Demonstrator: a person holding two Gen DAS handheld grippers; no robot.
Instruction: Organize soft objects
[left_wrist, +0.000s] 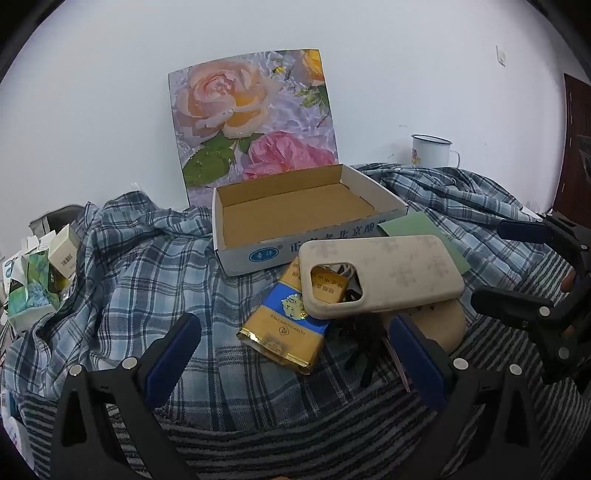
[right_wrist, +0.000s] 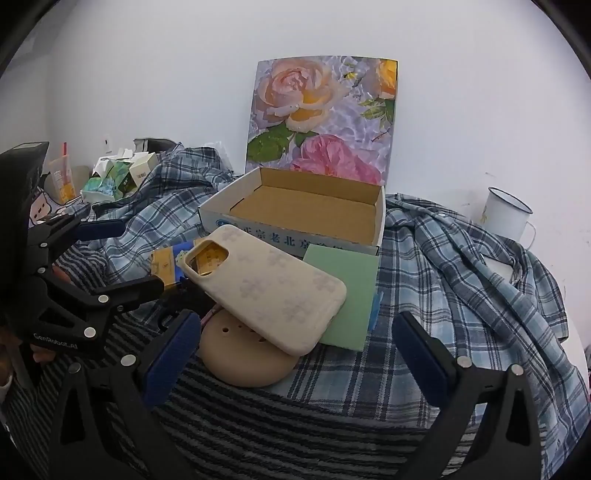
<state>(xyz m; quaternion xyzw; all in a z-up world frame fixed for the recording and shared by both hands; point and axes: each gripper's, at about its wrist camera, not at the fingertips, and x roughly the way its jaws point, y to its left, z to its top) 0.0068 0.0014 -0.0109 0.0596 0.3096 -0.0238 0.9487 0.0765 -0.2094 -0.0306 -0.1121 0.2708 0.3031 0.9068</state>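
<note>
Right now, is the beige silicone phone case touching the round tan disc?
Touching: the right wrist view shows the phone case lying directly on the tan disc.

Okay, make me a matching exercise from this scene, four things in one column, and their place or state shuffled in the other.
1. cardboard box
2. phone case
3. enamel mug
4. tissue pack

A. far right, by the wall
B. lying tilted on top of the pile
C. open, nothing inside
D. far left, among small boxes

Pairs: 1-C, 2-B, 3-A, 4-D
</note>
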